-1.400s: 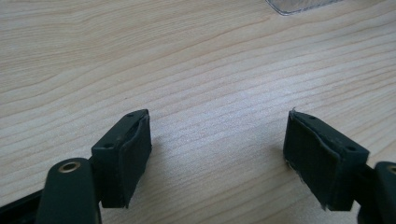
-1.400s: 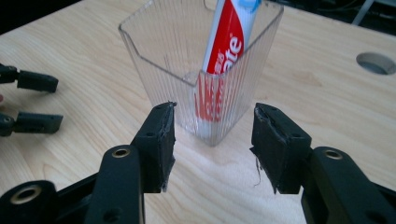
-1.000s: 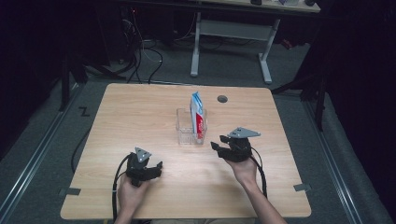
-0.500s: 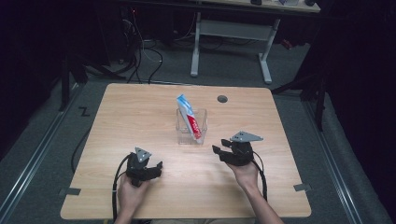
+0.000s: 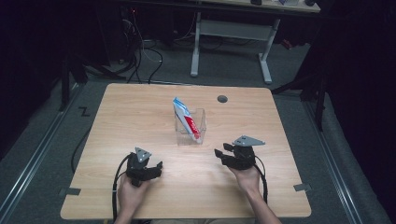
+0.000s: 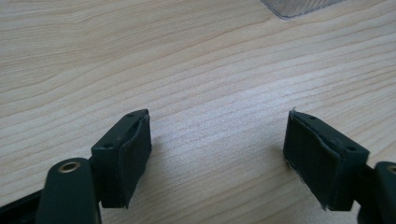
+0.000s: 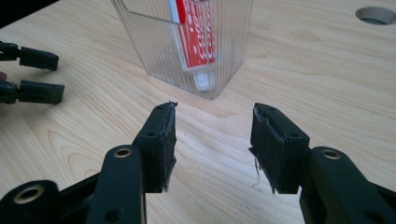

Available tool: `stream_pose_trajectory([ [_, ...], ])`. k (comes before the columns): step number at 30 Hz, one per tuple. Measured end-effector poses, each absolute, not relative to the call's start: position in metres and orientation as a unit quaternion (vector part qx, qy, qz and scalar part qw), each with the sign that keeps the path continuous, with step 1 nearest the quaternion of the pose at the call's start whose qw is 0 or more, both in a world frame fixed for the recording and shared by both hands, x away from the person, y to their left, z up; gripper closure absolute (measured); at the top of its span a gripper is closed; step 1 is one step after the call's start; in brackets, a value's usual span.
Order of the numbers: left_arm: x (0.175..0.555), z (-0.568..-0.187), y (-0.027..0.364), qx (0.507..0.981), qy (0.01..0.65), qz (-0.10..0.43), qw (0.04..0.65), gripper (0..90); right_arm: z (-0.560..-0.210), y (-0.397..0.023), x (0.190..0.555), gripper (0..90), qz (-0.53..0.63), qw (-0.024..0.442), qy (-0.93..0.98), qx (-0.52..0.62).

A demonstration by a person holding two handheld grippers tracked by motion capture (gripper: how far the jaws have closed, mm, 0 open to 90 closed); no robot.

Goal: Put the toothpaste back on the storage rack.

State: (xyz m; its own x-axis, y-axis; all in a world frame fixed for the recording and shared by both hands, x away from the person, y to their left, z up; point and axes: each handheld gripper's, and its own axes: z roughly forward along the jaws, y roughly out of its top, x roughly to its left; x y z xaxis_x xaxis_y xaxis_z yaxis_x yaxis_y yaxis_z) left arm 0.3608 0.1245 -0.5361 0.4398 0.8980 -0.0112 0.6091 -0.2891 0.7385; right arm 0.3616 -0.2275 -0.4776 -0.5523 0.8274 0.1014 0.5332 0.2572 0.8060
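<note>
Toothpaste tube stood in a clear holder, both grippers empty.

The toothpaste tube (image 5: 187,120) is seen leaning, cap down, in the clear ribbed container (image 5: 200,135) near the table's (image 5: 289,130) middle. The left gripper (image 5: 158,167) is held by the near edge, jaws wide apart over bare wood. The right gripper (image 5: 219,155) is aimed at the container, jaws parted with nothing gripped.

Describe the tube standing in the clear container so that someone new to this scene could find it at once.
Start at the wooden table and go to the clear ribbed container near its middle, ahead of both grippers. The tube stands in it, cap end down, leaning so its flat end pokes out above the rim. Its red, white and blue print is the brightest colour on the tabletop.
</note>
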Motion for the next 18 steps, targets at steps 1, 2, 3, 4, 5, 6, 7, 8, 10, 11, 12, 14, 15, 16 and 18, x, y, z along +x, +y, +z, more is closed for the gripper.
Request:
stream_pose_trajectory([
  [1, 0.361, -0.536, 0.125, 0.775, 0.486, 0.209, 0.345, 23.9, -0.479, -0.229, 0.361, 50.3, 0.421, 0.174, 0.772, 0.443],
  [2, 0.361, -0.536, 0.125, 0.775, 0.486, 0.209, 0.345, 23.9, -0.48, -0.23, 0.36, 50.3, 0.421, 0.174, 0.771, 0.445],
  [3, 0.361, -0.536, 0.125, 0.775, 0.486, 0.209, 0.345, 23.9, -0.481, -0.231, 0.359, 50.3, 0.421, 0.173, 0.77, 0.447],
  [4, 0.361, -0.536, 0.125, 0.775, 0.486, 0.209, 0.345, 23.9, -0.482, -0.233, 0.359, 50.3, 0.42, 0.173, 0.77, 0.448],
  [5, 0.361, -0.536, 0.125, 0.775, 0.486, 0.209, 0.345, 23.9, -0.483, -0.234, 0.358, 50.3, 0.419, 0.173, 0.769, 0.452],
  [6, 0.361, -0.536, 0.125, 0.775, 0.486, 0.209, 0.345, 23.9, -0.484, -0.235, 0.357, 50.3, 0.418, 0.173, 0.768, 0.453],
  [7, 0.361, -0.536, 0.125, 0.775, 0.486, 0.209, 0.345, 23.9, -0.486, -0.237, 0.357, 50.3, 0.417, 0.172, 0.768, 0.454],
  [8, 0.361, -0.536, 0.125, 0.775, 0.486, 0.209, 0.345, 23.9, -0.487, -0.237, 0.356, 50.3, 0.416, 0.172, 0.768, 0.456],
  [10, 0.361, -0.536, 0.125, 0.775, 0.486, 0.209, 0.345, 23.9, -0.489, -0.239, 0.356, 50.3, 0.415, 0.173, 0.767, 0.458],
  [11, 0.361, -0.536, 0.125, 0.775, 0.486, 0.209, 0.345, 23.9, -0.49, -0.24, 0.355, 50.3, 0.414, 0.173, 0.767, 0.459],
  [12, 0.361, -0.536, 0.125, 0.775, 0.486, 0.209, 0.345, 23.9, -0.49, -0.24, 0.355, 50.3, 0.414, 0.172, 0.766, 0.462],
  [14, 0.361, -0.536, 0.125, 0.775, 0.486, 0.209, 0.345, 23.9, -0.492, -0.242, 0.354, 50.3, 0.413, 0.173, 0.765, 0.464],
  [15, 0.361, -0.536, 0.125, 0.775, 0.486, 0.209, 0.345, 23.9, -0.492, -0.243, 0.354, 50.3, 0.412, 0.172, 0.764, 0.466],
  [16, 0.361, -0.536, 0.125, 0.775, 0.486, 0.209, 0.345, 23.9, -0.493, -0.244, 0.354, 50.3, 0.412, 0.173, 0.763, 0.468],
  [18, 0.361, -0.536, 0.125, 0.775, 0.486, 0.209, 0.345, 23.9, -0.495, -0.246, 0.354, 50.3, 0.409, 0.175, 0.761, 0.472],
])
